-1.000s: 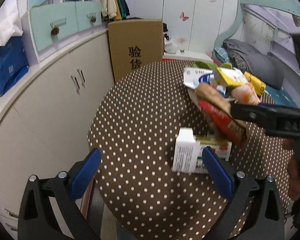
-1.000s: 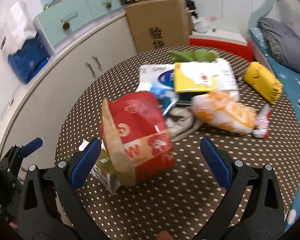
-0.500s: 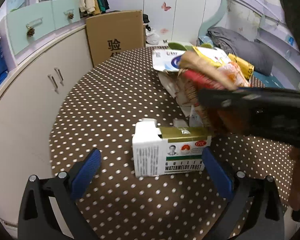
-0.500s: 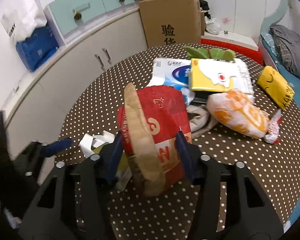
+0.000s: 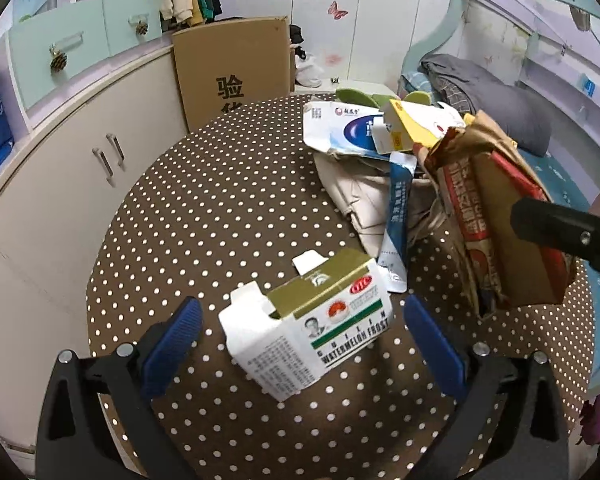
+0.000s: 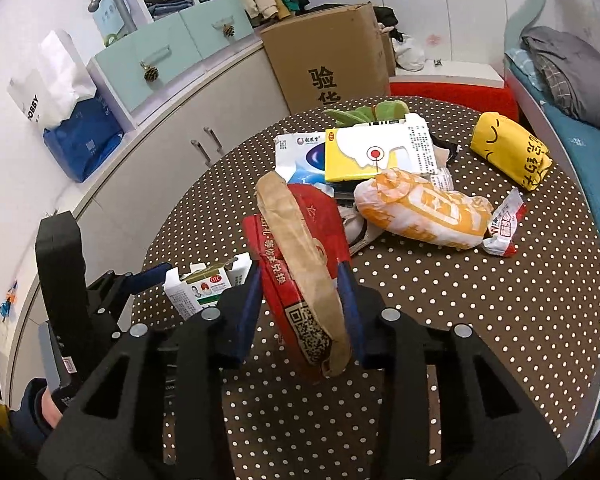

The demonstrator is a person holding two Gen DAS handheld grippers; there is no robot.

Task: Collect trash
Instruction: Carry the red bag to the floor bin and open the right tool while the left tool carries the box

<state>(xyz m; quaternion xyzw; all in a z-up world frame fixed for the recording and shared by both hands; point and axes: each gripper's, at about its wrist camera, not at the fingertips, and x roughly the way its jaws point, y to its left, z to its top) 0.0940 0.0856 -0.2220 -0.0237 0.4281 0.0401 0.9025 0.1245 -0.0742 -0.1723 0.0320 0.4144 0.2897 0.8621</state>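
Observation:
On the round brown polka-dot table point(image 5: 220, 208) lies a white and green medicine box point(image 5: 312, 320), its flap open. My left gripper point(image 5: 302, 312) is open, a blue finger on each side of the box and neither touching it. My right gripper point(image 6: 300, 274) is closing, and its pads press on a crumpled red and brown paper bag point(image 6: 300, 248), held up off the table. From the left wrist view the bag point(image 5: 496, 216) hangs to the right, with the right gripper's black arm point(image 5: 560, 232) across it. The box point(image 6: 198, 290) sits just left of the bag.
A pile of trash covers the far side: a blue-white flattened carton point(image 5: 340, 136), a yellow-white box point(image 6: 380, 152), an orange bag point(image 6: 420, 212), a yellow packet point(image 6: 508, 152), a red-white wrapper point(image 6: 504, 224), a blue sachet point(image 5: 396, 216). A cardboard box point(image 5: 232, 68) and cabinets point(image 5: 60, 184) stand behind.
My right gripper went from wide open to closed on the red paper bag and raised it. My left gripper came closer to the medicine box, which now lies between its fingers.

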